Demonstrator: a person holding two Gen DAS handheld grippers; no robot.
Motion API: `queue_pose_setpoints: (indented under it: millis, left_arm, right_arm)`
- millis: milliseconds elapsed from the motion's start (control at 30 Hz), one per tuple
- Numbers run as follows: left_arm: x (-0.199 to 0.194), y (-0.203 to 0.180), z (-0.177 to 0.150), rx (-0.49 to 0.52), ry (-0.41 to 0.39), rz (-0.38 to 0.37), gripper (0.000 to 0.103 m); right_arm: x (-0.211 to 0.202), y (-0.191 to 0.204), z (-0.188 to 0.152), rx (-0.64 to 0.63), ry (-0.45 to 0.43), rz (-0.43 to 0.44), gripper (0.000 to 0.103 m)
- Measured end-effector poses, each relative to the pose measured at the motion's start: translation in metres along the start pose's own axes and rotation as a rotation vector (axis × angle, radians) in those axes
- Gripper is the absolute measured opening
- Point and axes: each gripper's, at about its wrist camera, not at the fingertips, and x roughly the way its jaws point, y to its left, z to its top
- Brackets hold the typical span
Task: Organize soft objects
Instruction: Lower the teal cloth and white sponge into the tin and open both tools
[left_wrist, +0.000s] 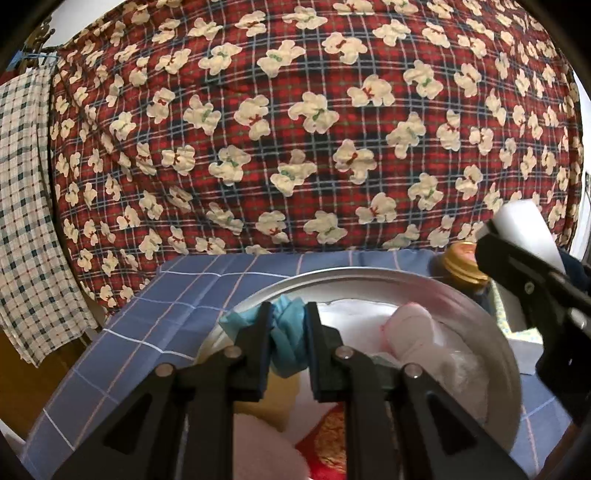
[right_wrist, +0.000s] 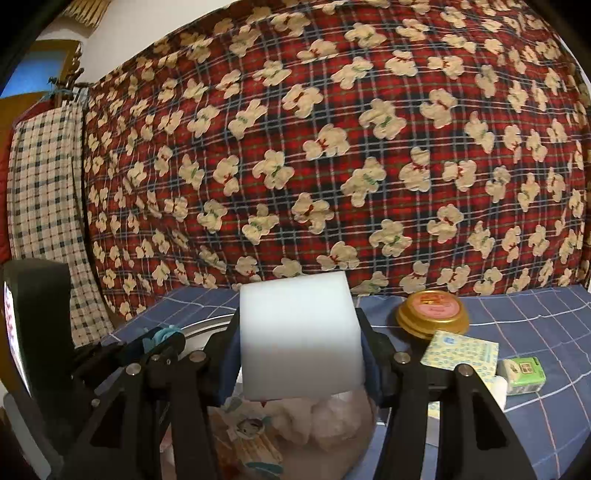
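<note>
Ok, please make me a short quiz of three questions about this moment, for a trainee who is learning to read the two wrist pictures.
1. True or false: the left gripper is shut on the teal cloth.
2. Multiple choice: what does the right gripper hold? A) the gold-lidded jar B) the white foam block C) the green tissue pack
3. Fill in: both grippers are above the round metal ______, which already holds soft items.

Key
1. True: the cloth is pinched between the jaws.
2. B: the jar and the tissue pack lie on the blue checked cloth.
3. basin
</note>
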Motion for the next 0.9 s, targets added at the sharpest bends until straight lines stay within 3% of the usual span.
queue_pose_setpoints:
  millis: [567,900]
  left_arm:
    - [0.036,0.023,0.023,0.016,0.093,0.079,0.014]
    - [0.059,0.023,0.033,0.122,0.149,0.142,0.014]
  right_arm:
    - [0.050,0.011,0.018,-0.045,0.087,-0.003,0.057]
    - [0.072,0.013,0.021,-0.057,0.191,-0.009,0.057]
